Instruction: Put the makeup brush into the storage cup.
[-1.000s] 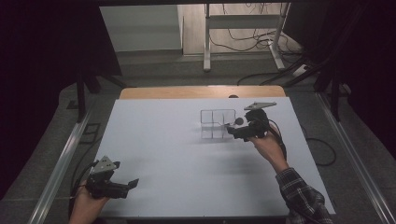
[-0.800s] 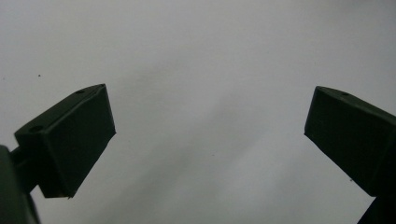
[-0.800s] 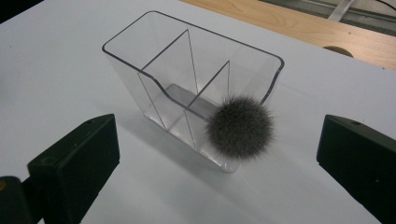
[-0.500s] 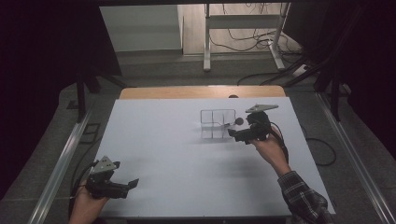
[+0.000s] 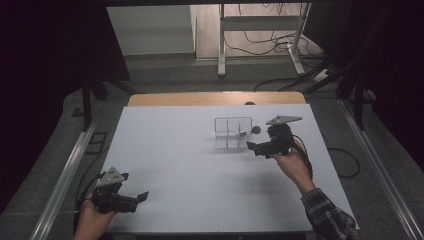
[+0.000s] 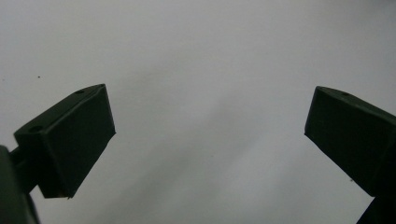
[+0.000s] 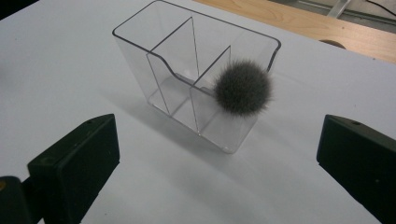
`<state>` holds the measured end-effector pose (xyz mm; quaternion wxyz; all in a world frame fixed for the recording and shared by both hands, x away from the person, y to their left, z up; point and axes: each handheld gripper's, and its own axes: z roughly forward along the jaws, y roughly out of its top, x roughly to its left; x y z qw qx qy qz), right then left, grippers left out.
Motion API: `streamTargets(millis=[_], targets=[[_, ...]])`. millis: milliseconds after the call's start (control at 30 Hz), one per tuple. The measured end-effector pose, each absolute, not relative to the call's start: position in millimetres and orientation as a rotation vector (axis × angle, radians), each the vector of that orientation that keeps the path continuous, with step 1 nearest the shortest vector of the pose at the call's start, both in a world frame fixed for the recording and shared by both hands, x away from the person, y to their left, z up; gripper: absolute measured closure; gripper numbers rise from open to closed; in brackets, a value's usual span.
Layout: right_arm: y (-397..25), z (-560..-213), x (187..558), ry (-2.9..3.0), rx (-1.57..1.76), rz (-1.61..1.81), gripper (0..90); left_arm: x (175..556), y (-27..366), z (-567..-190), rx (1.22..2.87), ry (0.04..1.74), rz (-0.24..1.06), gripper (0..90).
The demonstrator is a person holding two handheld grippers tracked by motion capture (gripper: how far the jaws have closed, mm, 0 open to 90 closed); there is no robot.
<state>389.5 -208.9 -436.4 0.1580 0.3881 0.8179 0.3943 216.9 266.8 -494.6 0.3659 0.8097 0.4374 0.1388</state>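
- My left gripper (image 5: 131,199) sits at the near left corner of the table (image 5: 170,150), well apart from the work. In the left gripper view its jaws are spread wide over bare white surface, pinching nothing.
- Toward the middle right stands a clear organizer (image 7: 196,74) with upright dividers making several compartments. All of them look empty, as far as I can see through the walls.
- A grey fluffy ball (image 7: 243,87) rests at the organizer's right end, up against the top edge of the end compartment. I can't tell whether it is partly inside or just leaning there.
- My right gripper (image 5: 256,146) is just beside the organizer, jaws spread and empty, pointed at the ball.
- I judge the ball as placed, or nearly so; seating it fully may remain.
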Motion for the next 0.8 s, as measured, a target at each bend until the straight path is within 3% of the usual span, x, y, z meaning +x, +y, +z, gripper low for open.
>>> streamTargets(millis=[800], targets=[[-217,-447,370,2.358,1.115,1.141,0.0,217,266,-495,2.084,1.119,0.357,1.9]])
